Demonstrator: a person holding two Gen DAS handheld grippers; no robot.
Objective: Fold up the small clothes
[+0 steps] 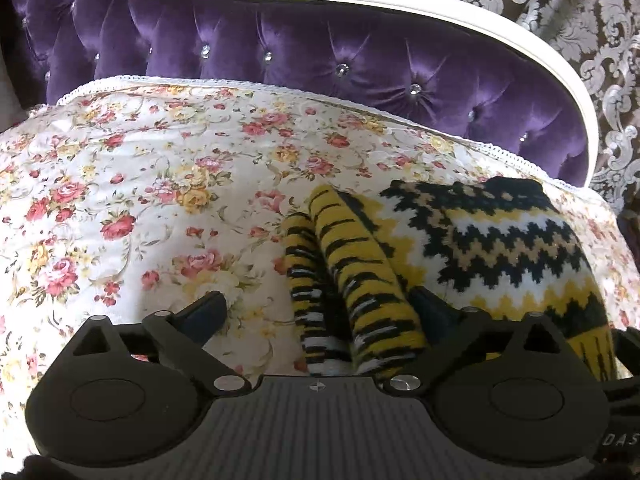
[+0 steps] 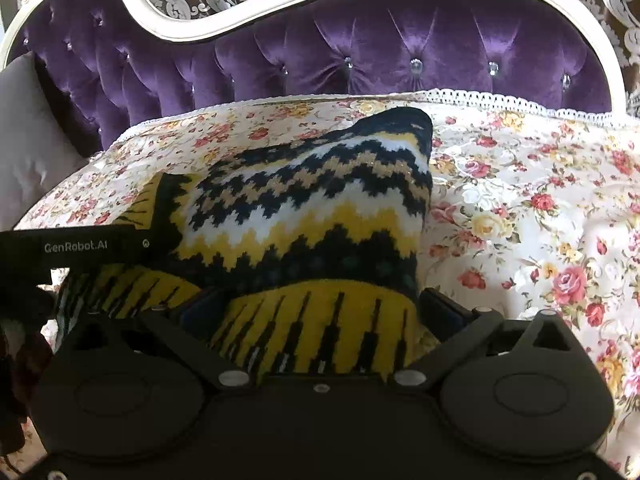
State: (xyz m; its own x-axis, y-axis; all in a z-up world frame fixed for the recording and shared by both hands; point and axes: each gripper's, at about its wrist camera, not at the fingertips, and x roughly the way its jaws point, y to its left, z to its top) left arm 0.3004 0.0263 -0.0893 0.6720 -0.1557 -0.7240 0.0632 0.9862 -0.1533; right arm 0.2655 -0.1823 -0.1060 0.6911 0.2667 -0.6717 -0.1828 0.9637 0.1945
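Observation:
A small knitted sweater point(image 1: 492, 240) with yellow, black, white and tan zigzags lies on the floral bedspread point(image 1: 140, 184). Its striped sleeve point(image 1: 360, 280) runs toward me between the wide-open fingers of my left gripper point(image 1: 320, 300). In the right wrist view the sweater's body point(image 2: 312, 200) is bunched up, and its yellow ribbed hem point(image 2: 320, 328) lies between the open fingers of my right gripper point(image 2: 320, 308). The left gripper's body point(image 2: 76, 246) shows at the left edge there, by the sleeve.
A purple tufted headboard point(image 1: 320, 56) with a white frame stands behind the bed, patterned wallpaper point(image 1: 560, 8) beyond it. The floral bedspread also spreads to the right of the sweater point(image 2: 540, 200). A grey cushion point(image 2: 24, 140) sits at the far left.

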